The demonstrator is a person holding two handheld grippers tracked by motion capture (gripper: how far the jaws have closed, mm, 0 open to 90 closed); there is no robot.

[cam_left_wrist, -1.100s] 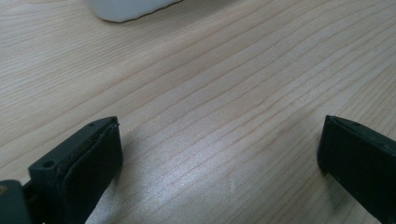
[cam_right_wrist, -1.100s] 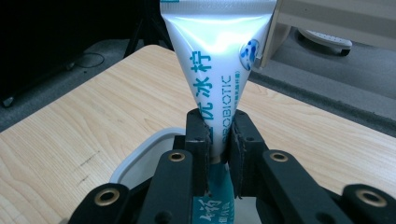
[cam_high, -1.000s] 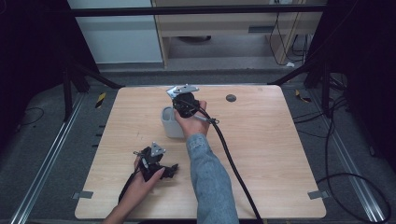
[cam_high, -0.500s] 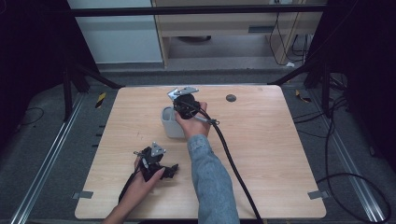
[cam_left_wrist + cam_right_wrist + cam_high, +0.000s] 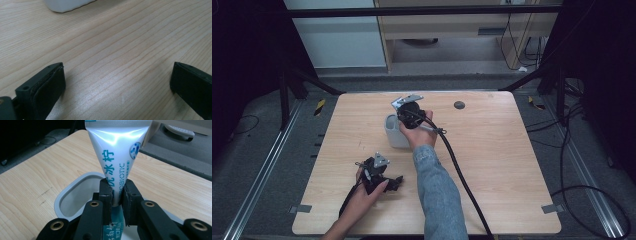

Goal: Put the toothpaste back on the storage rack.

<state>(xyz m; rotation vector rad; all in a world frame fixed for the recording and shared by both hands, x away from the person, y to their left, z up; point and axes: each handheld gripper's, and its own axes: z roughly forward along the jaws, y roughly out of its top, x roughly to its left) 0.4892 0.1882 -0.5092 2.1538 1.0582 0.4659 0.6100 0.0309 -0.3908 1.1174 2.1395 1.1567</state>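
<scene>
My right claw was clenched on a silver toothpaste tube, the pads pinching it low on its narrow part while its flat crimped end fanned out toward twelve o'clock in the right gripper view. The tube hung directly over the opening of a grey oval cup. In the high view the cup stood on the wooden table, near my right claw at about eight o'clock. My left claw rested at the table's near side, released, jaws wide over bare wood.
</scene>
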